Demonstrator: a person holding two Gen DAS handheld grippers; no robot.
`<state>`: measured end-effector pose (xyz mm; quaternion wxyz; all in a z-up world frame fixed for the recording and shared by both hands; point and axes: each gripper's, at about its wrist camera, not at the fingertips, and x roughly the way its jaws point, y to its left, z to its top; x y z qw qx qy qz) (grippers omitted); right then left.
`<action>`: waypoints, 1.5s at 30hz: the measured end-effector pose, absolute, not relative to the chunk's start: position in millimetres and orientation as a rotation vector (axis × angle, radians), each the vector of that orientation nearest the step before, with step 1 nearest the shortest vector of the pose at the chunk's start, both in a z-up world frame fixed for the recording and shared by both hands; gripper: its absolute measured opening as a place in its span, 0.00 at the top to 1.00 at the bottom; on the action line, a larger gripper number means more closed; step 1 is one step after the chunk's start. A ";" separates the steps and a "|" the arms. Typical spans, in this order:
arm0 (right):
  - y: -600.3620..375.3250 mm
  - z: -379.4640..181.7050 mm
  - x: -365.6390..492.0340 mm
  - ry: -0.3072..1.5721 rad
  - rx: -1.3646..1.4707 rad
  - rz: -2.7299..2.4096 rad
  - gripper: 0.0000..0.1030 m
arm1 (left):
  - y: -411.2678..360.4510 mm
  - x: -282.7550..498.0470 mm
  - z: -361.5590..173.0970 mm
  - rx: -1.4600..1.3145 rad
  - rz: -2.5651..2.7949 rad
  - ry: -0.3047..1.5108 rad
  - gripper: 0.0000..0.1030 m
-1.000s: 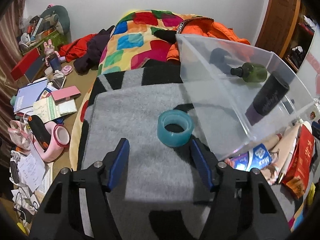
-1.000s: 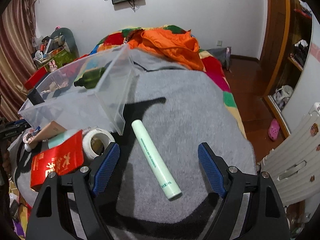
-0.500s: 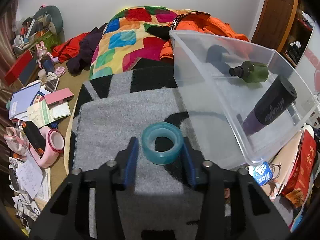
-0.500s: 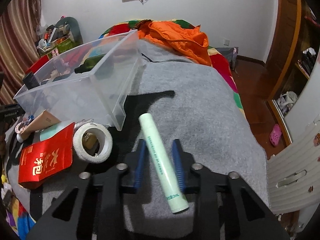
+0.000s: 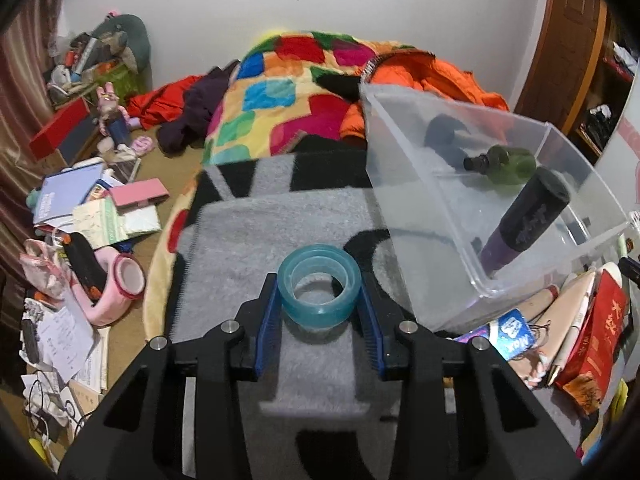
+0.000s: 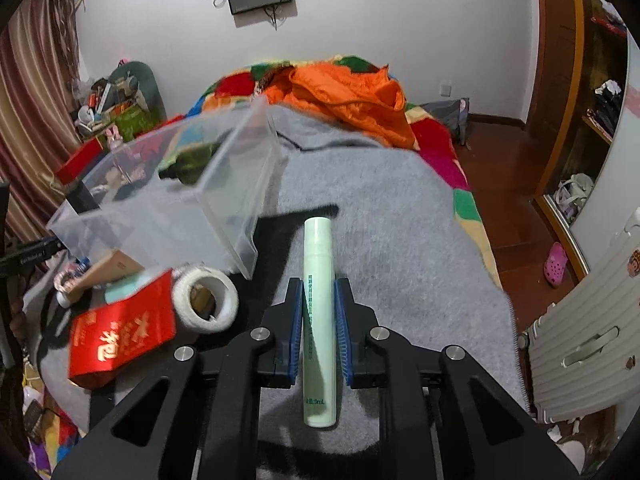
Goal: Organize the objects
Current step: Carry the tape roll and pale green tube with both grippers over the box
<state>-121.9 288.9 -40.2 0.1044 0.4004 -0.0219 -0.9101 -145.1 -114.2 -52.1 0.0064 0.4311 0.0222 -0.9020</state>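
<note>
On the grey blanket (image 5: 248, 224), teal tape roll (image 5: 318, 290) sat clenched in left claw (image 5: 319, 312); right claw (image 6: 319, 310) gripped pale green tube (image 6: 319, 320). Clear bin (image 5: 404, 184) stood just right of the tape, holding two bottles.

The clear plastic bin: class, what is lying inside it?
Inside the clear plastic bin lie a green bottle with a black cap and a dark tube with a purple end. Its near corner is hidden in glare.

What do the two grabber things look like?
Both look alike. The left gripper and the right gripper are chunky black plastic with triangle cut-outs and round silver bolts. Each finger has a ridged blue pad inside. No cables, markings or sleeves show.
</note>
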 end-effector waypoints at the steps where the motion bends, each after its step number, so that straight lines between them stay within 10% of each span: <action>1: 288.4 -35.5 -120.4 -0.066 1.162 -2.690 0.86 | -113.8 -142.2 -48.0 1.331 -2.829 0.070 0.63; 19: 250.9 27.7 -141.2 -0.079 0.925 -2.677 0.86 | -83.1 -124.5 25.1 1.127 -3.001 0.074 0.63; 45: 160.6 -12.7 -208.1 0.125 1.104 -2.512 0.86 | -36.5 -167.2 -11.7 1.339 -3.030 -0.050 0.63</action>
